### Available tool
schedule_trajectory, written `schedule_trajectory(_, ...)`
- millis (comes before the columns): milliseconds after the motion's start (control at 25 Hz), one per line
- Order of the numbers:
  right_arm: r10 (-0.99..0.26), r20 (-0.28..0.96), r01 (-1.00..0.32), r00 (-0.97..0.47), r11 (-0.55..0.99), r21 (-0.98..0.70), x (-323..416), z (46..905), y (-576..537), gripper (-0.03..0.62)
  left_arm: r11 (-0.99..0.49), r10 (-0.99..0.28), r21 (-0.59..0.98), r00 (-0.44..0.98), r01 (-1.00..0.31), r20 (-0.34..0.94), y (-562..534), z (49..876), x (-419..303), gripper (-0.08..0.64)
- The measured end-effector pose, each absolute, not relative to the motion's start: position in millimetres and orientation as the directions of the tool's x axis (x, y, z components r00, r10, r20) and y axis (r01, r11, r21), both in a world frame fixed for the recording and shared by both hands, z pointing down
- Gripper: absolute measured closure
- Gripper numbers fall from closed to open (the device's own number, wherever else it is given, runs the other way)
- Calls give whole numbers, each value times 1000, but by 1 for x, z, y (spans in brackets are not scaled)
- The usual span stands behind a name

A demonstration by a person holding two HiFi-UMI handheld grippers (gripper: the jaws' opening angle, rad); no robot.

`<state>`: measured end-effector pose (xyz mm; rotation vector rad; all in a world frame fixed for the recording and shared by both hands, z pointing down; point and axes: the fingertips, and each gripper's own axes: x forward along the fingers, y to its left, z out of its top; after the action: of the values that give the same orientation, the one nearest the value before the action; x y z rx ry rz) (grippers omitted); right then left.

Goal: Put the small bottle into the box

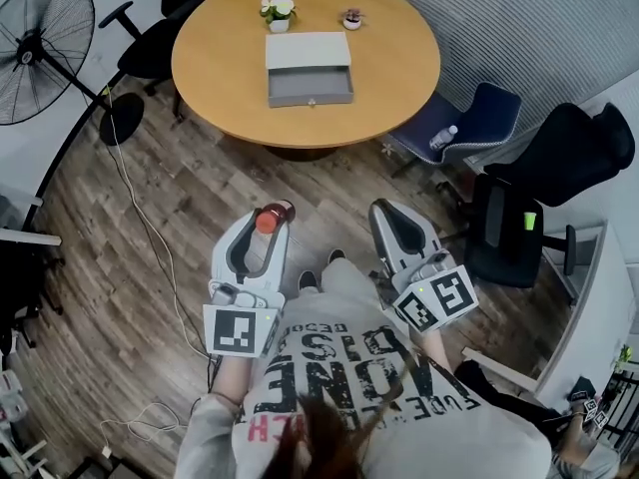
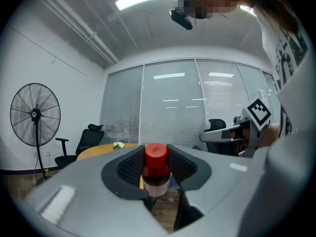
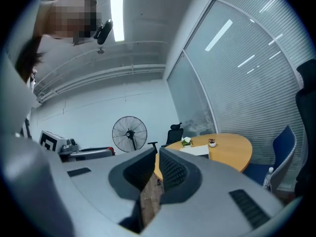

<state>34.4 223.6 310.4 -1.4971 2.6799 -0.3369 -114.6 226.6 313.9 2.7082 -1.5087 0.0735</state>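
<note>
Room: wood-plank floor, pedestal fan at upper left, blind-covered glass wall at upper right. Office chairs ring a round wooden table at top centre. On the table sits the grey box, its open tray facing the lower edge of the frame; a small flower pot stands just behind it.

Small bottle: not on the table, carried low in the frame, well apart from the box. Long axis upright, red cap up, crosswise to the jaws.

Left gripper: jaws part-open, pads clamped on the bottle's sides.

Right gripper: jaws drawn to a narrow slit, nothing between them.
</note>
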Motion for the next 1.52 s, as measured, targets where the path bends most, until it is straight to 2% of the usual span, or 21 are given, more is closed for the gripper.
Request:
schedule_trajectory(240, -834, 78, -822, -547, 517, -239, 34, 320, 182, 561, -500, -859, 37, 501, -865, 108, 193, 326, -114, 414)
schedule_trajectory(400, -818, 80, -808, -570, 540, -237, 38, 320, 143, 561, -485, -872, 17, 485, -874, 63, 159, 317, -109, 413)
schedule_trajectory(680, -795, 81, -787, -601, 570, -235, 56, 317, 80, 561, -436, -895, 24, 437, -899, 88, 105, 320, -93, 413)
schedule_trajectory(840, -781, 98, -776, -617, 583, -241, 66, 322, 54, 561, -410, -911, 10, 410, -912, 47, 79, 316, -87, 414)
schedule_trajectory(1200, -753, 91, -749, -652, 620, -234, 88, 323, 13, 561, -360, -933, 12, 360, -933, 15, 36, 315, -68, 414)
schedule_trajectory(1520, -769, 114, -767, -629, 591, -250, 109, 333, 2, 561, -376, -927, 5, 376, -927, -2, 18, 309, -51, 413)
